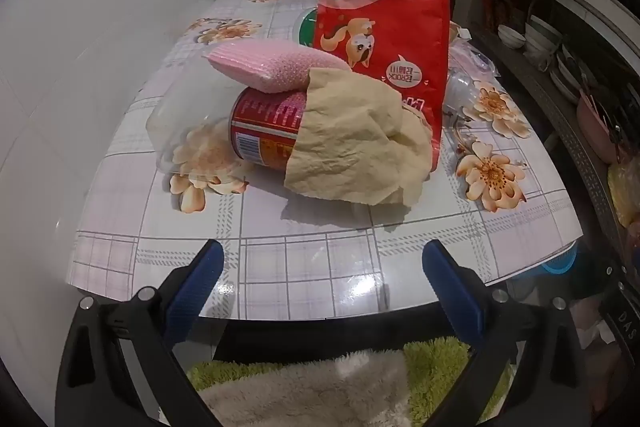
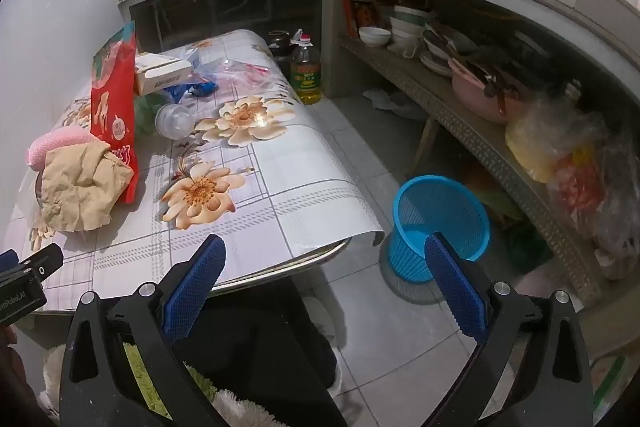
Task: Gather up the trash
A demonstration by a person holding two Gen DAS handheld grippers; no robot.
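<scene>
Both the left gripper (image 1: 320, 259) and right gripper (image 2: 325, 255) gape wide, empty. Ahead of the left lies crumpled brown paper (image 1: 352, 143): light, soft, likely best pinched at its near edge.
</scene>
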